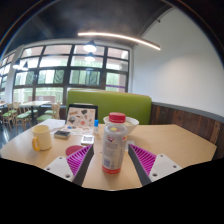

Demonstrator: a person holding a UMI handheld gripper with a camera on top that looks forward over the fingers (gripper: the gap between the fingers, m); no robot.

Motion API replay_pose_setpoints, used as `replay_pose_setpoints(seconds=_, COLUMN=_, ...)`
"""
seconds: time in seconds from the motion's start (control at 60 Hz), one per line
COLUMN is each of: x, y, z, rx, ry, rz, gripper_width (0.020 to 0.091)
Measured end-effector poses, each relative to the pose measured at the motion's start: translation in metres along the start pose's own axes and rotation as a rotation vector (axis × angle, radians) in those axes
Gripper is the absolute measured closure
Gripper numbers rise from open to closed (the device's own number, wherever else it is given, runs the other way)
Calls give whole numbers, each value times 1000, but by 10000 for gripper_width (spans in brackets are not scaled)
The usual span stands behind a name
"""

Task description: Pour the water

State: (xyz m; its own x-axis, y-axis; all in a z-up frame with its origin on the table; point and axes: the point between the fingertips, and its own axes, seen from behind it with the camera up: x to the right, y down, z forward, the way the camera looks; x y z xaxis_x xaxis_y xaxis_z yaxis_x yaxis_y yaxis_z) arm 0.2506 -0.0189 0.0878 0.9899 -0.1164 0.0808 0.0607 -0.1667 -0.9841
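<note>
On the far left of the bench, a yellow mug is seen standing upright, well apart from the tongs. Just right of the mug, some small flat items are spread on the bench; what they are cannot be told. Beyond them, at the far edge, a chair with a white panel is set against a green sofa back.

Nearer and toward the middle, a clear bottle with a red cap is seen upright between the 2 pink pads of the tongs. The left finger appears to press against the bottle's side, and the right finger lies close to it; whether both are truly clenched on it, or a thin gap is left at the right, cannot be told. It also cannot be told whether the base rests on the bench or is lifted.

To the right, only bare bench and a wooden wall are seen.

As to progress, the task is judged to be at an early stage: the cap is on, the bottle is not tilted, and no water is seen poured. The mug is taken as the likely vessel. What is left, by this reading, is the bottle being carried left to the mug, opened if needed, and tipped over it.
</note>
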Motion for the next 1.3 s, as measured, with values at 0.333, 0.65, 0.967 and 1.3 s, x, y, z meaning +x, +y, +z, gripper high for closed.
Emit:
replay_pose_setpoints(seconds=0.333, x=4, y=21, z=85, rx=-95, ry=14, rz=21, gripper_width=601)
replay_pose_setpoints(seconds=0.65, x=-19, y=16, z=85, rx=-83, ry=49, rz=-227, gripper_width=731)
replay_pose_setpoints(seconds=0.967, x=-113, y=-88, z=62, rx=-3, ry=142, rz=-818, gripper_width=732)
replay_pose_setpoints(seconds=1.3, x=-198, y=-100, z=77, rx=60, ry=359, rz=-1967, gripper_width=732)
